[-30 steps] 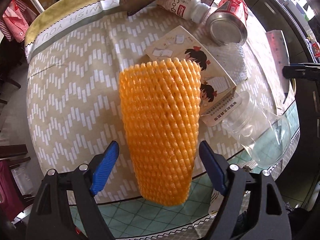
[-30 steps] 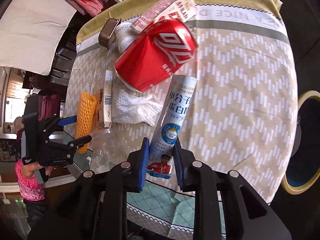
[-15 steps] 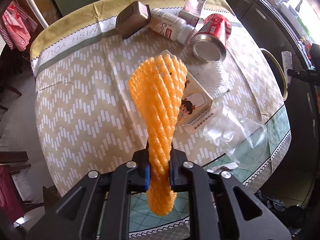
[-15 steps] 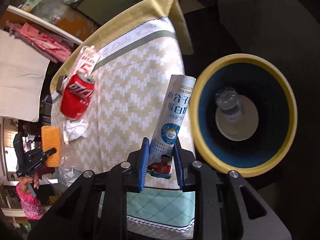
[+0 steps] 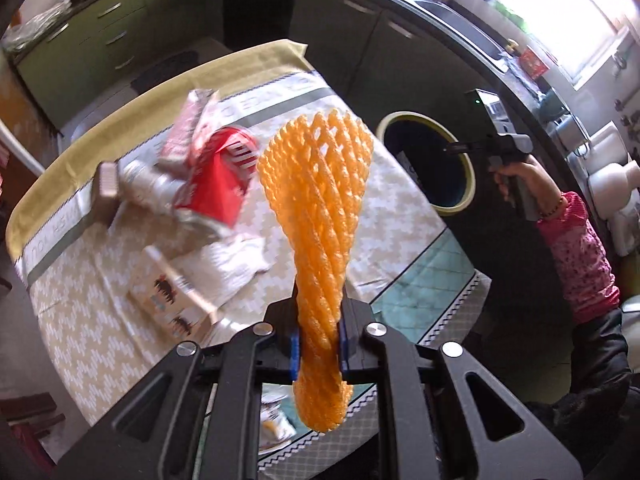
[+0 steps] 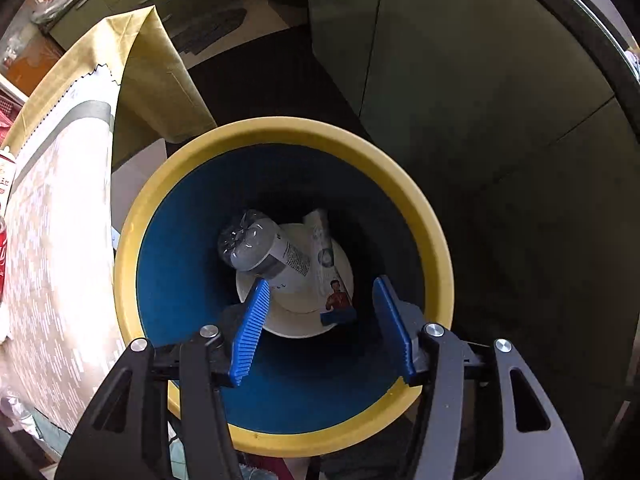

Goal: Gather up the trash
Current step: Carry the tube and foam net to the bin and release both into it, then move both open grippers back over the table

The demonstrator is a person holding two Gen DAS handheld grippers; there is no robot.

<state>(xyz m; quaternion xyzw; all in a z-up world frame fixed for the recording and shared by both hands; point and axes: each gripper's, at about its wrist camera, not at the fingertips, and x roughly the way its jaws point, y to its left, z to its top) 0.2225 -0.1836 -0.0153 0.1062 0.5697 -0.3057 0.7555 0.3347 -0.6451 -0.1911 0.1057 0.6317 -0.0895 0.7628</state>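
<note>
Left gripper [image 5: 318, 350]: its blue fingers were pinched tight on the orange foam net [image 5: 316, 216], gripping it low down, so a short tail hung below the fingers and the long part fanned out above them.
Foam net: soft, open diamond mesh, squeezed narrow and twisted at the grip, flaring wide at the far end; it was held in the air over the tabletop [image 5: 80, 320].
Right gripper [image 6: 326, 330]: its ribbed blue fingers had just been opening and stood wide apart with nothing between them, directly above the bin [image 6: 280, 136].
Bin: round, with a thick yellow rim and a smooth blue inner wall; it stood on the floor just beside the tabletop.
Tube pack [image 6: 330, 268]: a slim printed pack, lying at the bottom of the bin, well below the fingers, beside a crushed clear plastic bottle [image 6: 264, 250].
Tabletop: covered by a beige zigzag cloth; a red can [image 5: 218, 182], a carton and a flat printed box [image 5: 168, 300] lay there, blurred.
</note>
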